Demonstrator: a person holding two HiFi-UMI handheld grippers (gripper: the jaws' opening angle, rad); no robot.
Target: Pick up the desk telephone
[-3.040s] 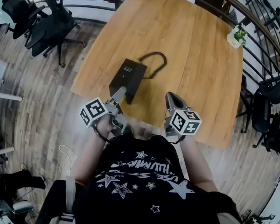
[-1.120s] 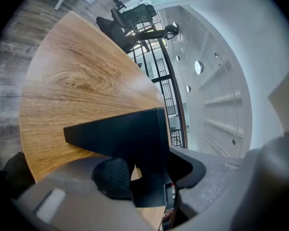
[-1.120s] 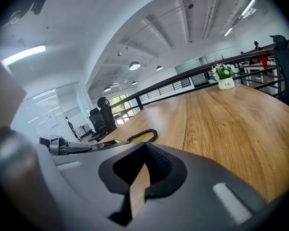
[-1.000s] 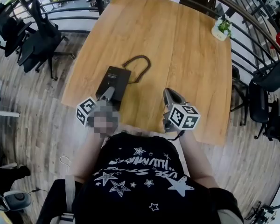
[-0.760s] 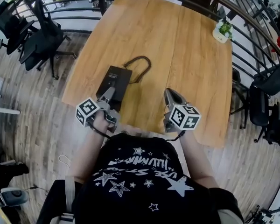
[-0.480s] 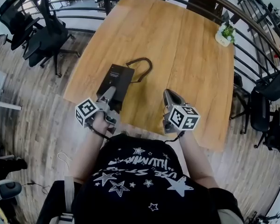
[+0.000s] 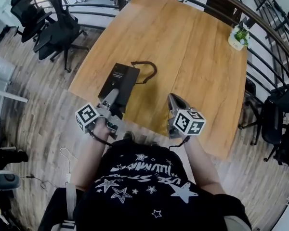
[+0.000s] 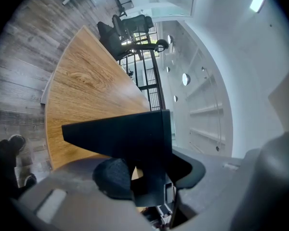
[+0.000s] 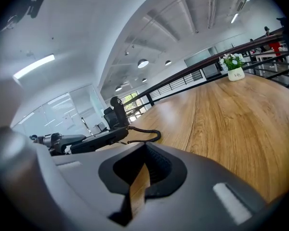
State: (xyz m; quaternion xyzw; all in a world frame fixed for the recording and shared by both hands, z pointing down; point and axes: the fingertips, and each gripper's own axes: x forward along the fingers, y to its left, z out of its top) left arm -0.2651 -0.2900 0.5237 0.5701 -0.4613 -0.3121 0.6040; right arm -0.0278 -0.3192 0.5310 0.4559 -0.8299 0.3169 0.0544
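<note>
The black desk telephone (image 7: 119,81) is over the near left part of the wooden table (image 7: 192,47), with its coiled cord (image 7: 147,71) looping behind it. My left gripper (image 7: 111,98) is shut on the phone's near edge. In the left gripper view the phone's dark wedge (image 8: 130,138) fills the space between the jaws. From the right gripper view the telephone (image 9: 98,139) hangs tilted just above the tabletop. My right gripper (image 7: 174,101) hovers over the table's near edge, to the right of the phone. Its jaws are together with nothing between them.
A small potted plant (image 7: 239,36) stands at the table's far right corner. Black office chairs (image 7: 58,28) stand off the table's left side, and a dark railing (image 7: 260,28) curves behind the table. The table's near edge is just under both grippers.
My left gripper has risen a little with the telephone's near end in its jaws. The right gripper has stayed where it was.
</note>
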